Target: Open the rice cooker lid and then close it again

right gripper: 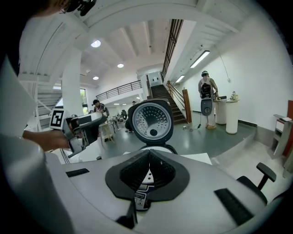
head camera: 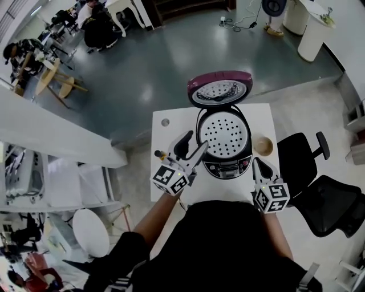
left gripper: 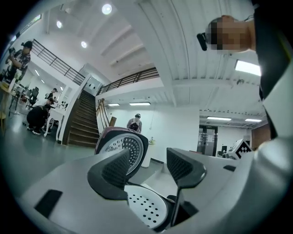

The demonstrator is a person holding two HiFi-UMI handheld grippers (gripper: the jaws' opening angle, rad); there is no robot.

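The cooker [head camera: 223, 142] has its lid [head camera: 219, 88] up. The left gripper [head camera: 192, 146], left of it, is released. The right gripper [head camera: 260, 169], near right, is clenched empty.

I see a shiny grey floor [head camera: 165, 63], a black chair [head camera: 319, 194] beside the white counter [head camera: 168, 148], dark stairs [left gripper: 84, 121], a white wall [left gripper: 178, 123] and round ceiling lights [left gripper: 106, 8].

A large open workspace hall with a staircase [left gripper: 84, 119], mezzanine railing [left gripper: 132, 77] and office chairs [head camera: 333, 202].
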